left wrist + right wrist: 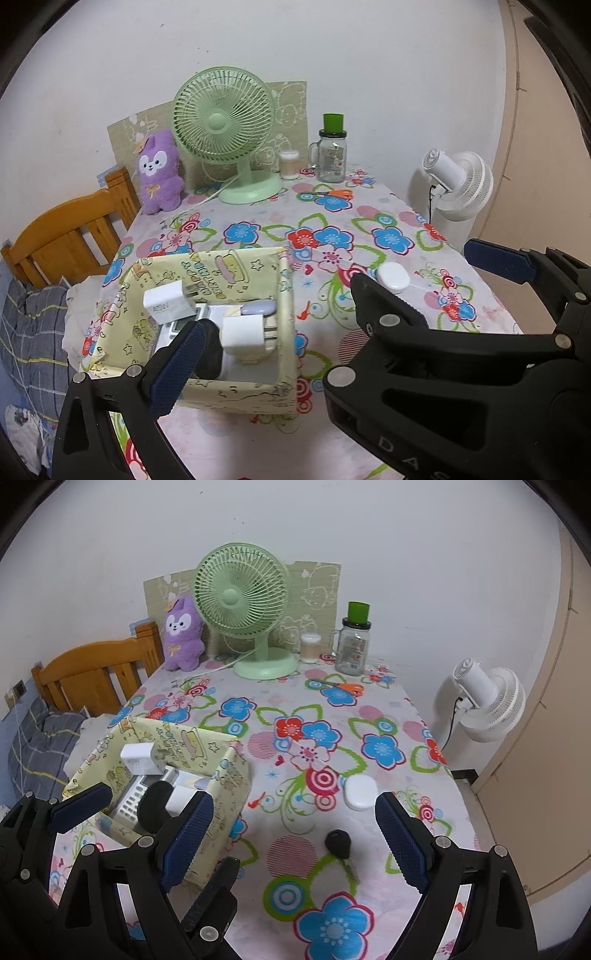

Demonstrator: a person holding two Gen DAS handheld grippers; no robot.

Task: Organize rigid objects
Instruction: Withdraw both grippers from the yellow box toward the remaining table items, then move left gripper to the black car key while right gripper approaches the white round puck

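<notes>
A: State of each hand-held gripper?
B: Left hand-held gripper (122, 805): spread over the box (284, 332), a black object (155, 805) between its fingers; contact cannot be told. Right hand-held gripper (295, 834): spread wide above the worktop (369, 709), gripping nothing.
A: Object locations?
B: Key (338, 843): between the right fingers. White case (360, 792): at 12 o'clock of the key, near it. Chargers (243, 332) and a remote (136, 797): inside the box, at 9 o'clock of the key.
</notes>
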